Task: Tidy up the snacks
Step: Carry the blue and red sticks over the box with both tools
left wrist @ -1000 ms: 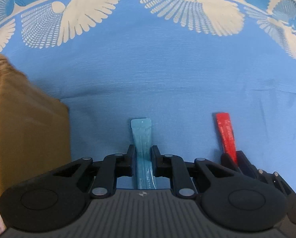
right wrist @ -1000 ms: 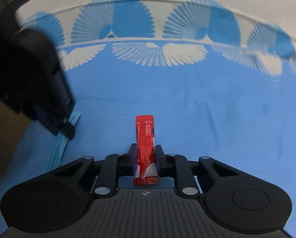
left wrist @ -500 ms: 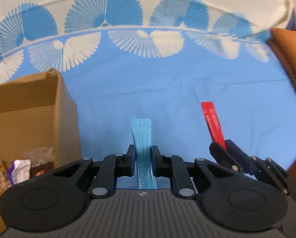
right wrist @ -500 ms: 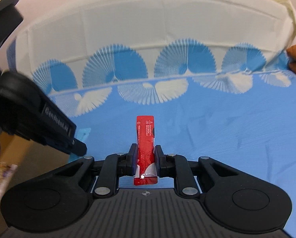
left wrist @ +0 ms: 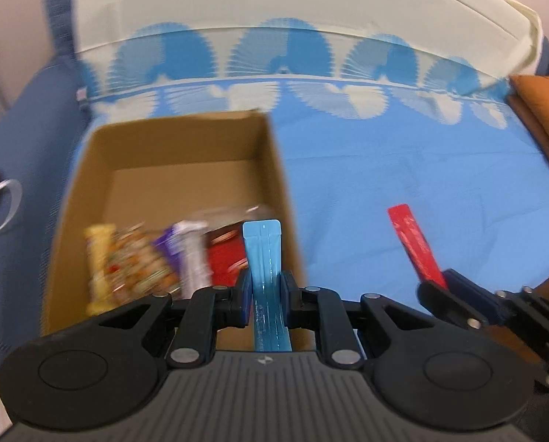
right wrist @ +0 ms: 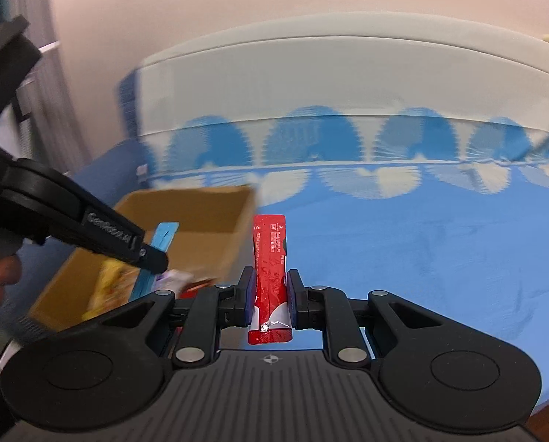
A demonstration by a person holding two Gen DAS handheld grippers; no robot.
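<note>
My left gripper point(left wrist: 266, 287) is shut on a light blue stick packet point(left wrist: 263, 254) and holds it over the right edge of an open cardboard box point(left wrist: 164, 143). The box holds several wrapped snacks point(left wrist: 145, 258). My right gripper point(right wrist: 270, 287) is shut on a red stick packet point(right wrist: 270, 258), raised above the blue cloth, right of the box point(right wrist: 200, 213). The red packet also shows in the left wrist view point(left wrist: 414, 243), and the blue packet in the right wrist view point(right wrist: 156, 254).
A blue bedspread point(left wrist: 403, 169) with white and blue fan patterns covers the surface. A white headboard point(right wrist: 329, 81) runs along the back. An orange cushion point(left wrist: 543, 110) lies at the right. A dark blue seat point(left wrist: 24, 154) stands left of the box.
Both grippers have risen and swung left with their packets. The box has come into full view, and the blue packet is now over its right edge.
</note>
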